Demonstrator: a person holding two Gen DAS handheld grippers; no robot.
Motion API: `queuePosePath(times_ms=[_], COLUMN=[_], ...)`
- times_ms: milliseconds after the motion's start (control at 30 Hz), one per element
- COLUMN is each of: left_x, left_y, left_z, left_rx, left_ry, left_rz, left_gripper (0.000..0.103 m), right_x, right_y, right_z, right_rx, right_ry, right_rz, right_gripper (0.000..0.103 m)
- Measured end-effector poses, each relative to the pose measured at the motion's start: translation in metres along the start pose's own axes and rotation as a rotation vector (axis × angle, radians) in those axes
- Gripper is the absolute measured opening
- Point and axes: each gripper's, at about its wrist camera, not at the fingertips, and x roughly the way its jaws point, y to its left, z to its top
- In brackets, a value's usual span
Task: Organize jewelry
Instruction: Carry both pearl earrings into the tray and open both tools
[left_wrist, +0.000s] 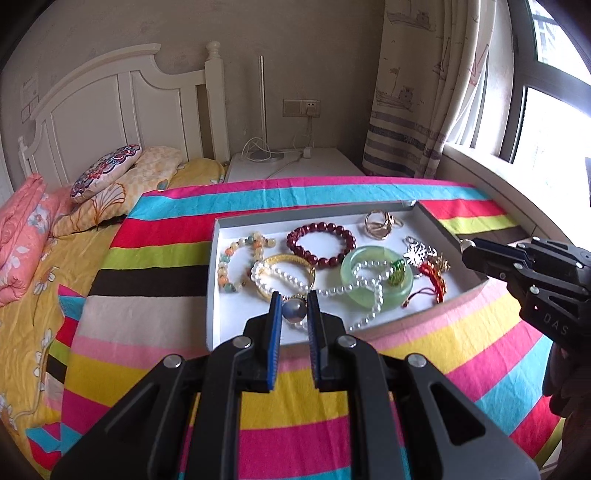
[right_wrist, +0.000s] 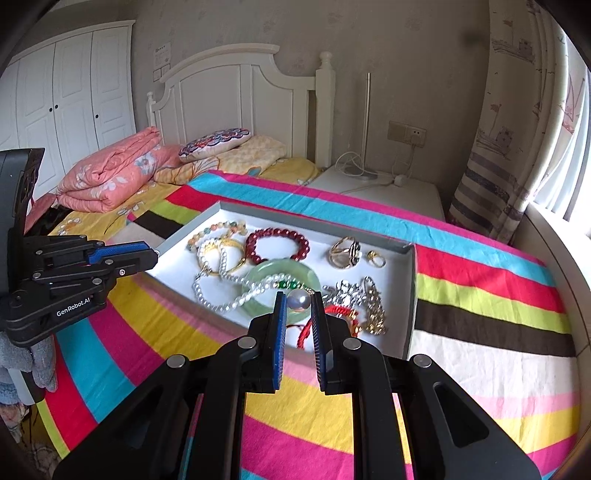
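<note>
We hold left claw (left_wrist: 293, 308) closed on large grey-blue pearl (left_wrist: 294, 307), right claw (right_wrist: 298, 301) closed on large white pearl (right_wrist: 299, 299). Both pearls above shallow white cardboard tray (left_wrist: 221, 229) on striped bed cover (left_wrist: 166, 229). We judge pair lifted together for sorting apart from tangled white pearl necklace (left_wrist: 280, 277) and pale green jade bangle (left_wrist: 369, 258).

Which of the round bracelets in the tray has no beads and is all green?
The green jade bangle. It is one smooth, see-through green ring, with the white pearl necklace lying across it. The dark red bracelet and the pastel bracelet are strings of beads.
</note>
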Motion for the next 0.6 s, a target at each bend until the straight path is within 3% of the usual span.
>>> queuePosePath(times_ms=[367,600], left_x=[0.052,0.089], left_y=[0.000,-0.016], left_z=[0.030,0.048], left_rx=[-0.078,-0.066], left_ry=[0.044,0.073], left_rz=[-0.083,-0.045], left_gripper=[0.013,0.013], right_x=[0.042,0.076], right_y=[-0.027,-0.027], right_z=[0.015,0.027], right_rx=[0.080,0.094], right_ry=[0.025,0.059], right_rz=[-0.001,0.010], right_gripper=[0.015,0.015])
